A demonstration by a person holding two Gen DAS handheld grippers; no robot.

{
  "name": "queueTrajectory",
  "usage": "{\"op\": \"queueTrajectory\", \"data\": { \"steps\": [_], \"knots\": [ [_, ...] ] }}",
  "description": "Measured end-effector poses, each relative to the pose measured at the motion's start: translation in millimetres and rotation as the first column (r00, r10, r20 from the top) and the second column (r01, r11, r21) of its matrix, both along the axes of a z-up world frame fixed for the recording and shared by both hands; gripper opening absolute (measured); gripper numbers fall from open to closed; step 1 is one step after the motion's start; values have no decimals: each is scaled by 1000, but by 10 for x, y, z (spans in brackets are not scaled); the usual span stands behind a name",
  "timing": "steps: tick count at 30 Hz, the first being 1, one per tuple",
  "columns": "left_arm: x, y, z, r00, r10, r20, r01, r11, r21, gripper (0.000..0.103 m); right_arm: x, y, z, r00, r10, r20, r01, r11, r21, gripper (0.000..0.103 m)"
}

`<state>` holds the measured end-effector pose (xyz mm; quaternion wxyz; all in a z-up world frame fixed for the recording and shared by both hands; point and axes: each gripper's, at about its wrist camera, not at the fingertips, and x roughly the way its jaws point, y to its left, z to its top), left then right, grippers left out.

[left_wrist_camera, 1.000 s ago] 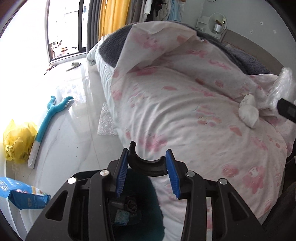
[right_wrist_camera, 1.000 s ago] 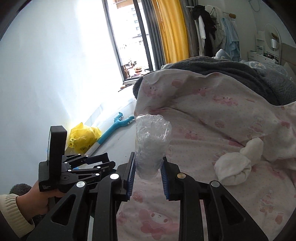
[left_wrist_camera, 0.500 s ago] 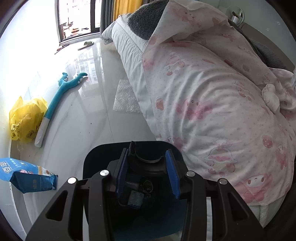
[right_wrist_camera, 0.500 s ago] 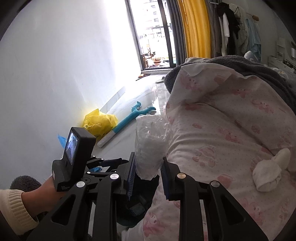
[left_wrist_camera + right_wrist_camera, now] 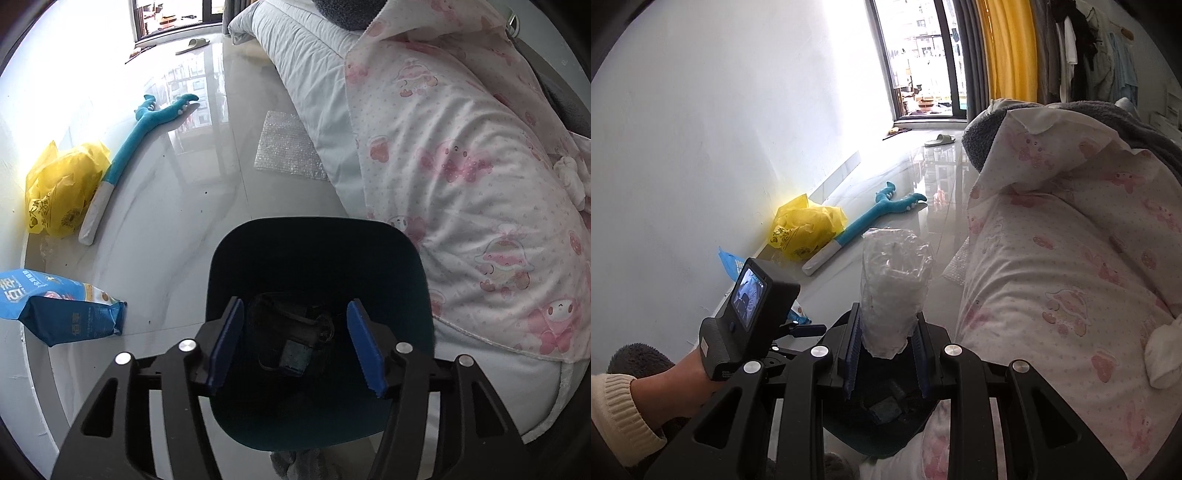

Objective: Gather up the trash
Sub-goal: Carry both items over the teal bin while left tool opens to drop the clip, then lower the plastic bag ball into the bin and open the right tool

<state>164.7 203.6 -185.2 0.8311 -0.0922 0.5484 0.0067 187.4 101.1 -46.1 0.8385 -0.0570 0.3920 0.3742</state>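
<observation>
Right wrist: hand-held gripper (image 5: 886, 349) clamps crumpled plastic wrap (image 5: 894, 284).

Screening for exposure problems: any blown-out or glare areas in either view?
Left wrist view: window and nearby floor blown out, reflections on the tiles; bin interior murky. Right wrist view: window overexposed, wall washed; plastic wrap stays legible.

**Colours and patterns, both wrist views**

Bin (image 5: 317, 258): dark teal, interior near black. Gripper pads (image 5: 225, 347): blue, on black frames. Quilt (image 5: 461, 177): white, fine dots, pink cartoon figures. Mattress side (image 5: 314, 74): pale blue-white. Floor (image 5: 184, 229): glossy grey-white. Plastic bag (image 5: 62, 188): yellow, dark print. Plush toy (image 5: 140, 129): turquoise, white end. Packet (image 5: 62, 310): blue, white lettering. Crumpled wrap (image 5: 892, 284): clear, whitish. Curtain (image 5: 1008, 48): yellow. Sleeve cuff (image 5: 613, 413): cream.
</observation>
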Motion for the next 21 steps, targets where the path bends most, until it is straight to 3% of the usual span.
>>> {"op": "queueTrajectory", "data": {
  "steps": [3, 9, 21],
  "knots": [
    [-61, 108, 33, 1000, 19, 15, -19, 1000, 3, 75, 13, 104, -49, 1000, 6, -13, -6, 1000, -7, 26],
    [-176, 330, 120, 996, 68, 55, -68, 998, -4, 82, 40, 325, -197, 999, 22, -45, -24, 999, -33, 26],
    [-426, 668, 357, 980, 117, 160, -116, 993, -10, 90, 82, 735, -591, 989, 44, -141, -60, 992, -110, 26]
  ]
}}
